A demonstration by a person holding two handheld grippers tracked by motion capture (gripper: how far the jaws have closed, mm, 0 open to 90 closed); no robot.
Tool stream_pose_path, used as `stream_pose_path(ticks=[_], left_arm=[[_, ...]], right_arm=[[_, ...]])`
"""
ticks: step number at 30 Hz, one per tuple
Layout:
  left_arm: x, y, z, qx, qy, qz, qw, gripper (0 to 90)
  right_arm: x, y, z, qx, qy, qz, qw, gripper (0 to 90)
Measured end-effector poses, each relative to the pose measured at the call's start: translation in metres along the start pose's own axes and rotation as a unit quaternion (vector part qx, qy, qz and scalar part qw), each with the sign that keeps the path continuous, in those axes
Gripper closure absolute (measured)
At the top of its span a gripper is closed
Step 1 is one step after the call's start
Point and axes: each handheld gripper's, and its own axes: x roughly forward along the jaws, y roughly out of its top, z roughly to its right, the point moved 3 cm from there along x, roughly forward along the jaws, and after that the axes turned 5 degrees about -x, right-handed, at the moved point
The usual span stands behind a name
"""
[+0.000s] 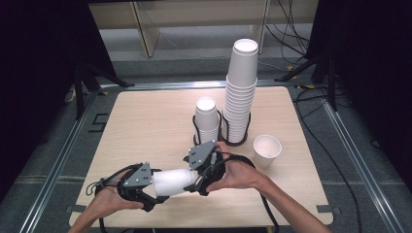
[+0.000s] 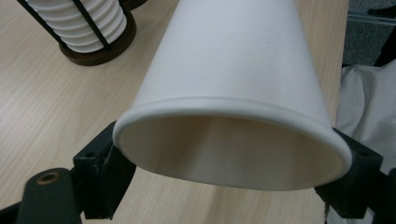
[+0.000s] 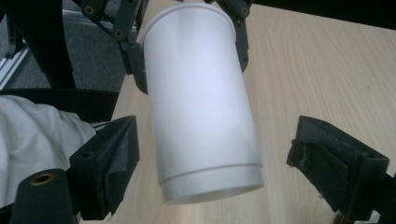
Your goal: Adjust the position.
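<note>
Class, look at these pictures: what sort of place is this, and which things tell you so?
Probably a lab recording bench: a bare wooden table on metal rails, loose cables on the floor, black curtains at both sides.

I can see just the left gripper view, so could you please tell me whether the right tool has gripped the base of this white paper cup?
Observer: No. The right tool is open; its pads stand clear on both sides of the white paper cup.
Operator: Thank you. Is another cup loose on the table?
Observer: Yes, one upright white paper cup stands right of the tall stack.
Operator: How is my cup held?
Observer: The left tool clamps it at the rim, lying sideways.
</note>
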Motion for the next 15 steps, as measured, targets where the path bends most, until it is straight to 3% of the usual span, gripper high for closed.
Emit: stream_pose_path(ticks=[1,4,15], left_arm=[[0.001,0.001,0.001,-0.003,-0.002,0.001,1.0000,16.7],[0.003,0.003,0.004,-0.001,-0.004,-0.003,1.0000,16.7],[0.005,0.011,0.002,0.012,-0.007,-0.016,0.9998,16.6]], right_arm=[[0.003,-0.001,-0.001,0.006,0.002,-0.002,1.0000,15.6],[0.008,0.001,-0.002,-0.012,0.010,-0.005,0.9999,15.6],[0.022,0.001,-0.008,-0.026,0.022,-0.042,0.9985,15.6]])
